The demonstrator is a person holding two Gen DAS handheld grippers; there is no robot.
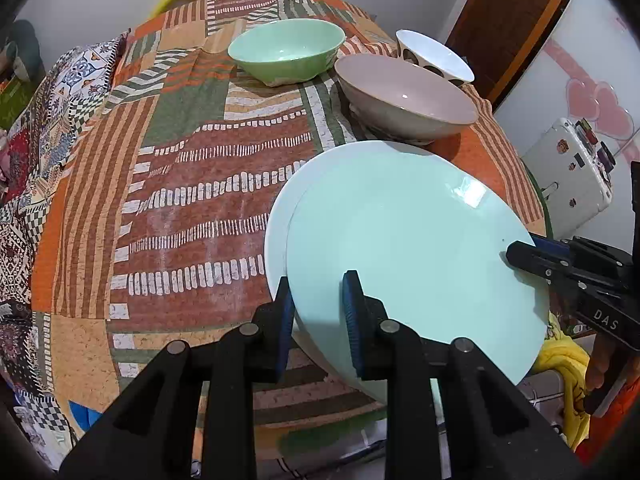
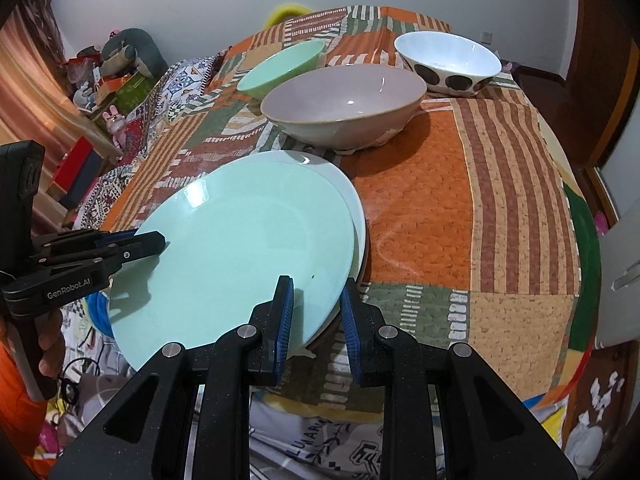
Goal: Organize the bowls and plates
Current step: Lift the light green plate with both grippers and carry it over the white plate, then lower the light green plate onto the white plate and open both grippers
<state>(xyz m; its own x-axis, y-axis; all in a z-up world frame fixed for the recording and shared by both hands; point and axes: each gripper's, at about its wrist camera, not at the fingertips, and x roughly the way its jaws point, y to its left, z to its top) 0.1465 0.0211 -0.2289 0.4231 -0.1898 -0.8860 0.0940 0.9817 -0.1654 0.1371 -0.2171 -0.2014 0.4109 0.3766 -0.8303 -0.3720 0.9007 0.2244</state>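
Note:
A mint green plate (image 1: 412, 248) lies tilted on top of a white plate (image 1: 280, 216) at the table's near edge; both also show in the right wrist view, the green plate (image 2: 244, 256) and the white plate (image 2: 356, 208). My left gripper (image 1: 320, 320) straddles the green plate's left rim, one pad each side. My right gripper (image 2: 316, 320) straddles the rims of both plates on the right. It shows in the left wrist view (image 1: 532, 256). Three bowls stand behind: green (image 1: 288, 54), beige (image 1: 408, 100), white with dark dots (image 1: 436, 56).
The table (image 1: 180, 200) has a patchwork cloth in orange, brown and green. A white appliance (image 1: 572, 168) and a wooden door (image 1: 512, 20) are to the right. Clutter and toys (image 2: 116, 80) sit on the left. Bedding lies below the near edge.

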